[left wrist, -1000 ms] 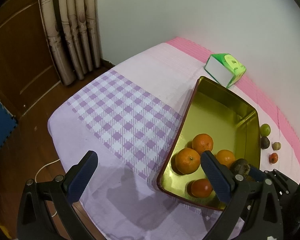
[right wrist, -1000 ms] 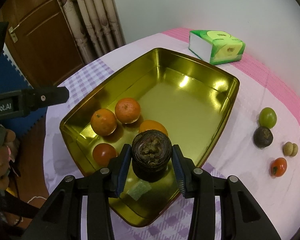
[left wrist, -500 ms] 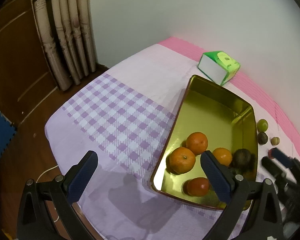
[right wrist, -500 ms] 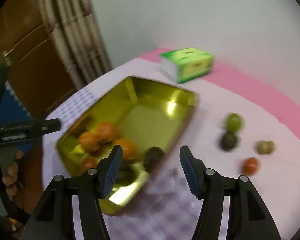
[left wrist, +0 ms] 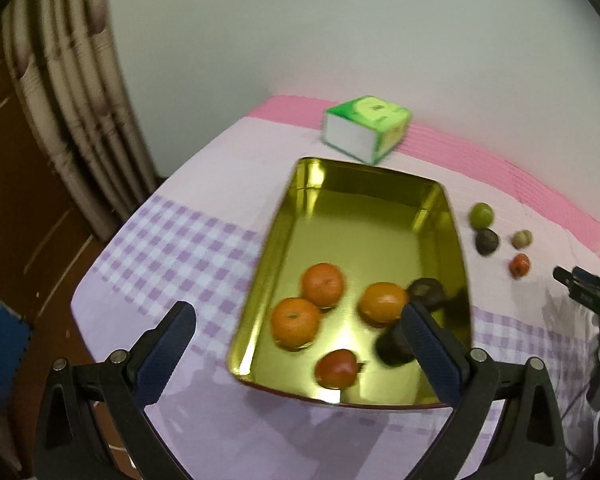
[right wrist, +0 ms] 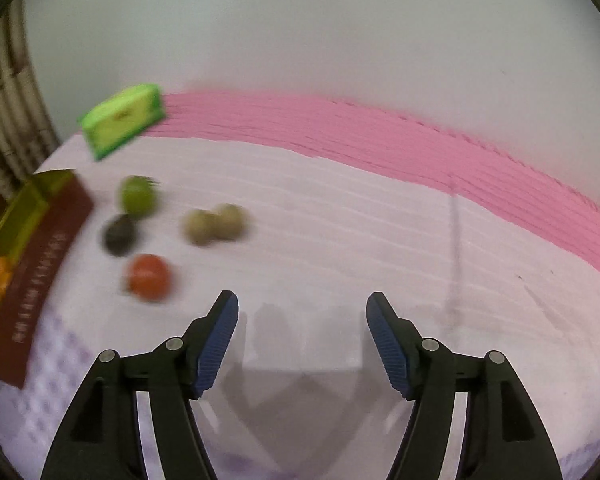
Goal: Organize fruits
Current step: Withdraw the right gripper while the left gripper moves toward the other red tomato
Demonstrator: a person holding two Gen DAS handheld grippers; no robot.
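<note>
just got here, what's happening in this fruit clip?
A person with two handheld grippers is sorting fruit into the gold tin. Three oranges, a tomato and a dark fruit sit inside. The right gripper, jaws just opened and empty, faces the four fruits left on the cloth, nearest the red one. The left gripper hovers open.

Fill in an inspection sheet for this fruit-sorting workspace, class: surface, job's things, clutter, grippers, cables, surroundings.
Surface: tablecloth, lilac check and pink stripe.
Job's things: gold tray holds three oranges, a red fruit and a dark fruit; loose fruits lie on the cloth beside it.
Clutter: green tissue box.
Grippers: left gripper open, empty; right gripper open, empty, jaws just been opening.
Cables: nothing seen clearly.
Surroundings: curtain, white wall.
</note>
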